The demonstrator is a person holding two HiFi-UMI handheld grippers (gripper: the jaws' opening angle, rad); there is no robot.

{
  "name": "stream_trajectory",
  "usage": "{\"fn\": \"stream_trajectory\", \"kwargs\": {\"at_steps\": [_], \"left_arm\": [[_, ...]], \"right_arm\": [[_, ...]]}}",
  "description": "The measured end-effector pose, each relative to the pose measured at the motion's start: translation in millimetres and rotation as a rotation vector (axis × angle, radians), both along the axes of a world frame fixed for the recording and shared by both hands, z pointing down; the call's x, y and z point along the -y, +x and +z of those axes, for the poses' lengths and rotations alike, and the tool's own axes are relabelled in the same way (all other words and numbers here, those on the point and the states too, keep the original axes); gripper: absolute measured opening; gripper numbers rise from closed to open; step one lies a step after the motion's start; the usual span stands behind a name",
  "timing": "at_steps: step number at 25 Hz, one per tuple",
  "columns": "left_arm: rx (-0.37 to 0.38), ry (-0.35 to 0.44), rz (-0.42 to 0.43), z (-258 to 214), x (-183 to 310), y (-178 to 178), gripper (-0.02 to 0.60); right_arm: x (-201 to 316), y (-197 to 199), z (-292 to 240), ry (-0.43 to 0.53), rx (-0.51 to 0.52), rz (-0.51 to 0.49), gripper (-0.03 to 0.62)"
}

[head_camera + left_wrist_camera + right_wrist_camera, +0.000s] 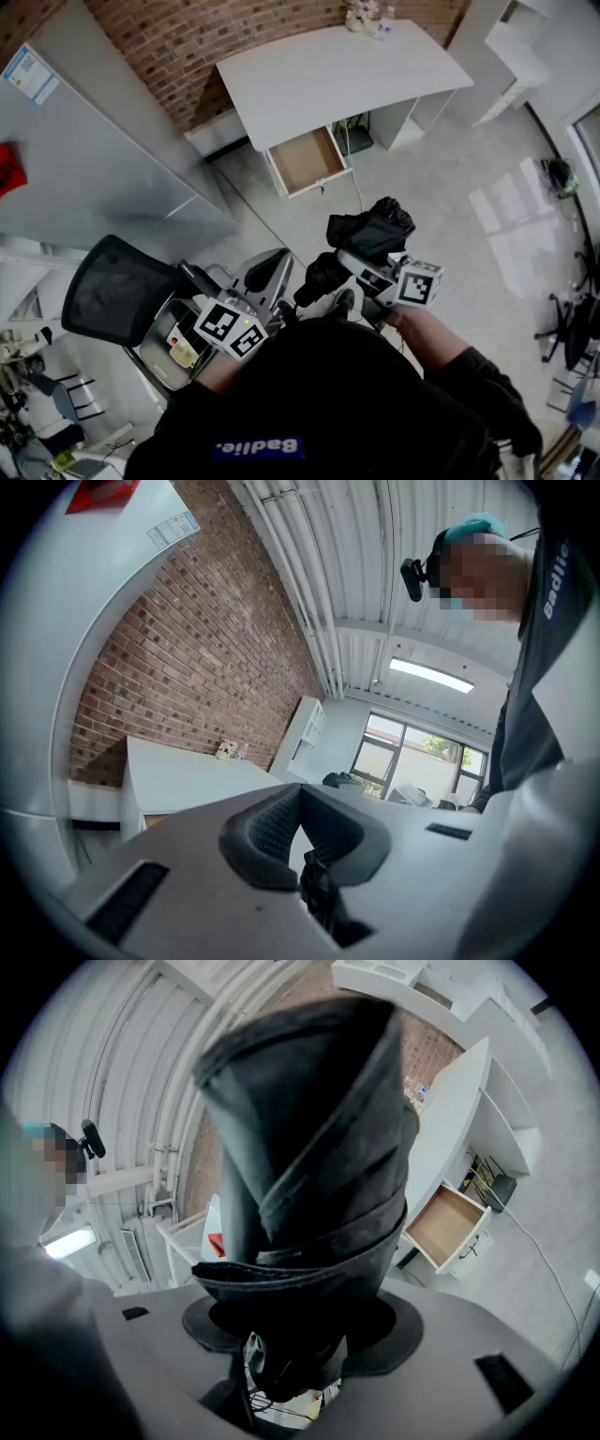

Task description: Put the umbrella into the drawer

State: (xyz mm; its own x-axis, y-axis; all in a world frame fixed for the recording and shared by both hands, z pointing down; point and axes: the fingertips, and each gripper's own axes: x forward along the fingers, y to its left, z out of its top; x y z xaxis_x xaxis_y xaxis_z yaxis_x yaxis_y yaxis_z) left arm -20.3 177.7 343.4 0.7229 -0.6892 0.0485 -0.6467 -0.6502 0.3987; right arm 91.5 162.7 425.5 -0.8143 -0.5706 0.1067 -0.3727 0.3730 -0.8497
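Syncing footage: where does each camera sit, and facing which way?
Head view: on the head, steeply down at desk, open drawer; arms, shoulders show.
Left gripper view: on left tongs, level toward brick wall; torso at right.
Right gripper view: on right tongs, at gripped umbrella; person at left.
Shared: head and right gripper views show the drawer.

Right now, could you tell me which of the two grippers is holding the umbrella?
The right gripper: its jaws are clamped on the folded black umbrella, while the left gripper is shut and empty.
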Motion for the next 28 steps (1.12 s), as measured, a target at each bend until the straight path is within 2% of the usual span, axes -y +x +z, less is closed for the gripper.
{"fn": "stream_trajectory", "kwargs": {"at_steps": [16, 28], "left_arm": [[-0.023, 0.015, 0.021, 0.3, 2.3, -18.2, -0.003], [-0.049, 0.056, 0.050, -10.1, -2.2, -61.6, -0.003]], "right_arm": [[3.7, -15.4, -11.3, 0.032, 0.015, 0.034, 0.261], [13.7, -41.4, -7.9, 0.012, -0.031, 0.104, 0.261]]}}
